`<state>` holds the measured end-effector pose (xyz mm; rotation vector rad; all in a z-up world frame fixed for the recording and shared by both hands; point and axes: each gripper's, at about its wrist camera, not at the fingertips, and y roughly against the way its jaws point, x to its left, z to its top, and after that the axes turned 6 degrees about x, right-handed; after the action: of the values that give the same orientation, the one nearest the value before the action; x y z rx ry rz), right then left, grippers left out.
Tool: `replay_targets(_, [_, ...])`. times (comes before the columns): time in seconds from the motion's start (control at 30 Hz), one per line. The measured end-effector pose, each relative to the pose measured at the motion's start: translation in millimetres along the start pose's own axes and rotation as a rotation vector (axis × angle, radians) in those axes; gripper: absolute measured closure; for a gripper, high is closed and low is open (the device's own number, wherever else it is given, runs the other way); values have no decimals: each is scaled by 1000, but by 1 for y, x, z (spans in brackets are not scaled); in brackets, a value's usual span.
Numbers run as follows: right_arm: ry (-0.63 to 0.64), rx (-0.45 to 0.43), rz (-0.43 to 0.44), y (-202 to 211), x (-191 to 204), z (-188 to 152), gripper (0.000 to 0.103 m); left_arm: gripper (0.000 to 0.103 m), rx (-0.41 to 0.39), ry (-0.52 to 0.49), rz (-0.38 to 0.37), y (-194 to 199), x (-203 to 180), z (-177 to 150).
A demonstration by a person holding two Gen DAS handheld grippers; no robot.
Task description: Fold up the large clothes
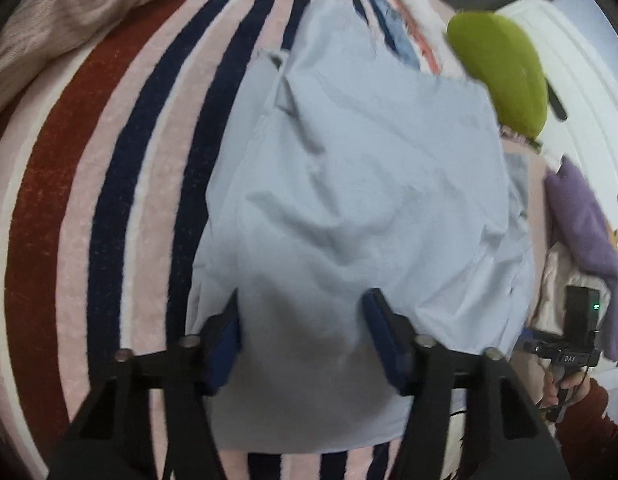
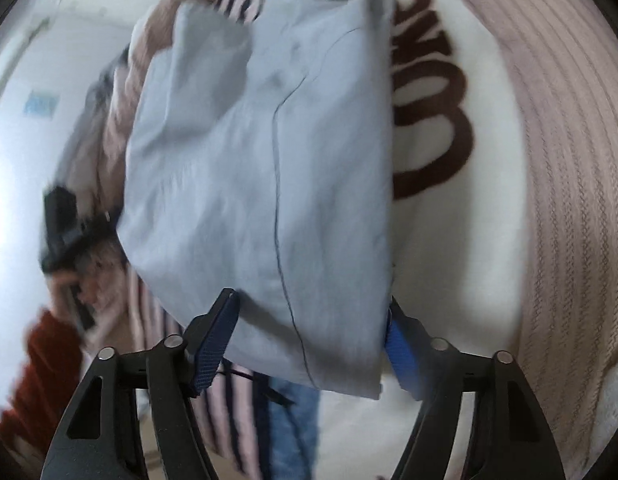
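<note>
A pale blue garment (image 1: 349,200) lies in a folded bundle on a striped pink, navy and red blanket (image 1: 109,160). My left gripper (image 1: 301,300) is open, its blue-padded fingers spread over the garment's near edge with nothing held. In the right wrist view the same pale blue garment (image 2: 261,160) fills the middle, with a dark seam down it. My right gripper (image 2: 313,300) is open, its fingers to either side of the garment's near edge. The right wrist view is blurred by motion.
A green cushion (image 1: 505,68) and a purple cloth (image 1: 585,220) lie right of the garment. The other hand-held gripper (image 1: 569,344) shows at the right edge. A cream blanket with brown lettering (image 2: 441,92) and a ribbed pink cover (image 2: 565,160) lie to the right.
</note>
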<state>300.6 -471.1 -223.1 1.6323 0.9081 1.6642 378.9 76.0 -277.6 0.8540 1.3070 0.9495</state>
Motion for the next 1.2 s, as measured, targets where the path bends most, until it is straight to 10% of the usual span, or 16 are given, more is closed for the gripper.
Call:
replay_targets(0.13, [27, 9, -87, -8, 3, -10, 72, 50, 52, -31, 131, -16, -4, -17])
replay_targets(0.23, [13, 33, -127, -18, -3, -20, 73, 45, 48, 19, 108, -21, 4, -31])
replay_targets(0.43, [9, 5, -177, -14, 5, -24, 63, 20, -3, 16, 32, 5, 1, -38])
replay_targets(0.57, [73, -102, -199, 18, 13, -16, 18, 5, -33, 37, -101, 23, -3, -30])
replay_targets(0.97, [-77, -50, 0, -12, -22, 56, 19, 4, 57, 37, -76, -20, -16, 17])
replay_targets(1.2, [-75, 14, 45, -35, -26, 65, 43, 1, 81, 52, -57, -43, -12, 23])
